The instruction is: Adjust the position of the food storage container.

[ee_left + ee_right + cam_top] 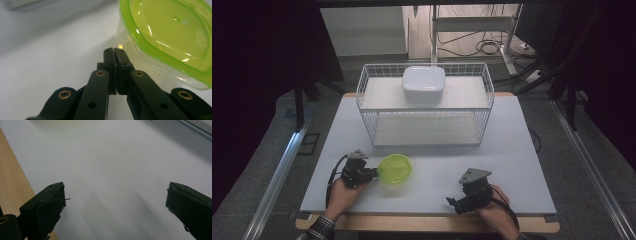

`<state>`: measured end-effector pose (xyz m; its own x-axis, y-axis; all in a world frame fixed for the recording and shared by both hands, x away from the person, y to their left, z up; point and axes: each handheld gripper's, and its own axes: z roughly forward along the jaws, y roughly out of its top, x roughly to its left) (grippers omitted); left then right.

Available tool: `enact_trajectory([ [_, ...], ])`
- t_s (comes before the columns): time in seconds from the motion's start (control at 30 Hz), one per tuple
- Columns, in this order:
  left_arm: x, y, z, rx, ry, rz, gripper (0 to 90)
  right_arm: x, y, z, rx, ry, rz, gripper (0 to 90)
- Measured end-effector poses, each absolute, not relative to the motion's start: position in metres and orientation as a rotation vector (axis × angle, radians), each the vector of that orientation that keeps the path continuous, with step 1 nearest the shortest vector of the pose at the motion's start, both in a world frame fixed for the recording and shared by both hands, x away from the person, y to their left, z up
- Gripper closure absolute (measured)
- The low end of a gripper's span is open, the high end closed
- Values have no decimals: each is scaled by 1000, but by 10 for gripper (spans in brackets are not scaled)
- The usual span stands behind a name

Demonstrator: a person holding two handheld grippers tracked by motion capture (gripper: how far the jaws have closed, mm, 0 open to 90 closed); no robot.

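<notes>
A clear tub with a lime-green lid (395, 169) sits on the white table (512, 165), front left of centre. My left gripper (374, 173) lies at the tub's left side. In the left gripper view its jaws are pressed together with nothing between them, and the left gripper's tips (114, 51) reach the tub's clear wall just below the green lid (170, 35). My right gripper (453, 202) rests near the table's front edge, right of centre, pointing left. The right gripper (115, 195) is open over bare white tabletop, holding nothing.
A white wire rack (424, 107) stands across the back of the table, with a white square dish (423, 84) on its upper shelf. The table's wooden front rim (12, 175) runs close to the right gripper. Cables lie on the floor beyond.
</notes>
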<state>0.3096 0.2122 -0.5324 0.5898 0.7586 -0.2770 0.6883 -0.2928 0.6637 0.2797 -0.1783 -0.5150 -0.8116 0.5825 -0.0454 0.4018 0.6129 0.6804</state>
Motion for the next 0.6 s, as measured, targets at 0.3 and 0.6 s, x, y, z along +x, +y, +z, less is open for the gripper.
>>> enact_trajectory([
  [0.3, 316, 172, -530, 2061, 1081, 71, 887, 280, -178, -516, 805, 2578, 988, 28],
  [0.6, 318, 149, -531, 2094, 1040, 52, 884, 280, -178, -516, 806, 2578, 986, 28],
])
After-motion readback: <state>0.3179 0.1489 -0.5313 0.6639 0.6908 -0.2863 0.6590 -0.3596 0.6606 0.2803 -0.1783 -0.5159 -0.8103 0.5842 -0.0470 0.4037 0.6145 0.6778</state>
